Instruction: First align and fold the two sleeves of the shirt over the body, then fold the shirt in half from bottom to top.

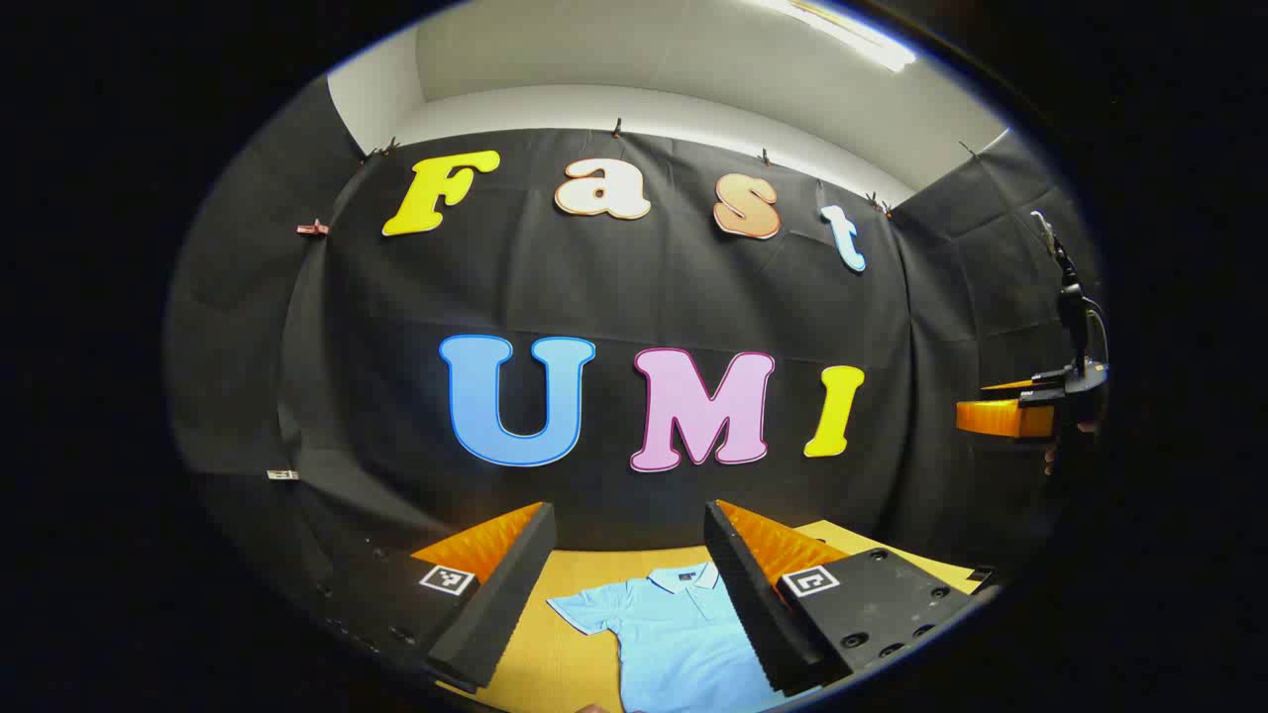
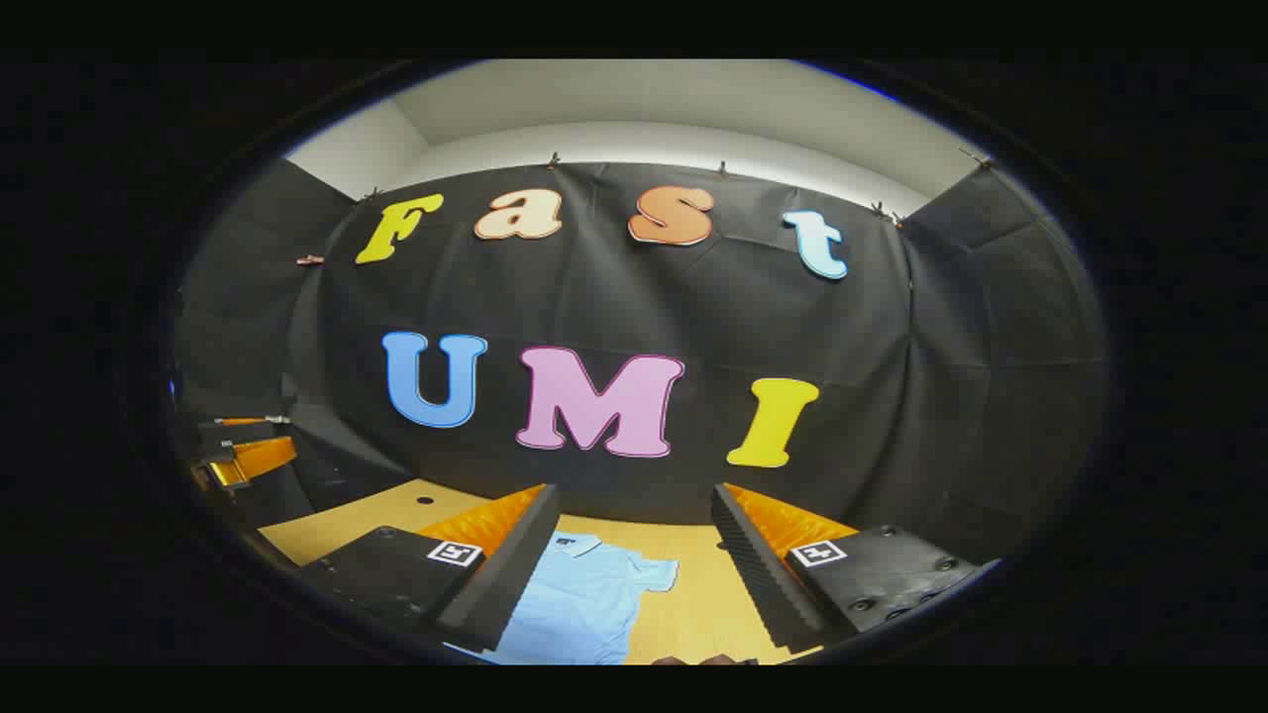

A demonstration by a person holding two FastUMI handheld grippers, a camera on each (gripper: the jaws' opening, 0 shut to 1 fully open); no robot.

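A light blue polo shirt [image 1: 669, 634] lies flat on the wooden table [image 1: 580, 579], collar toward the booth wall, one short sleeve spread to the left. My left gripper [image 1: 634, 594] hangs open above it, nothing between its fingers. In the right gripper view the shirt [image 2: 584, 599] shows with its other sleeve spread to the right. My right gripper [image 2: 634, 574] is open above that side and holds nothing. At the far right edge of the left gripper view is the right gripper [image 1: 1030, 406]. The left gripper [image 2: 243, 456] shows at the far left of the right gripper view.
Black cloth walls close the booth behind and at both sides of the table [image 2: 396, 510]. A small dark hole [image 2: 425, 500] marks the tabletop left of the shirt. A strip of bare wood [image 2: 698, 594] runs on the shirt's right.
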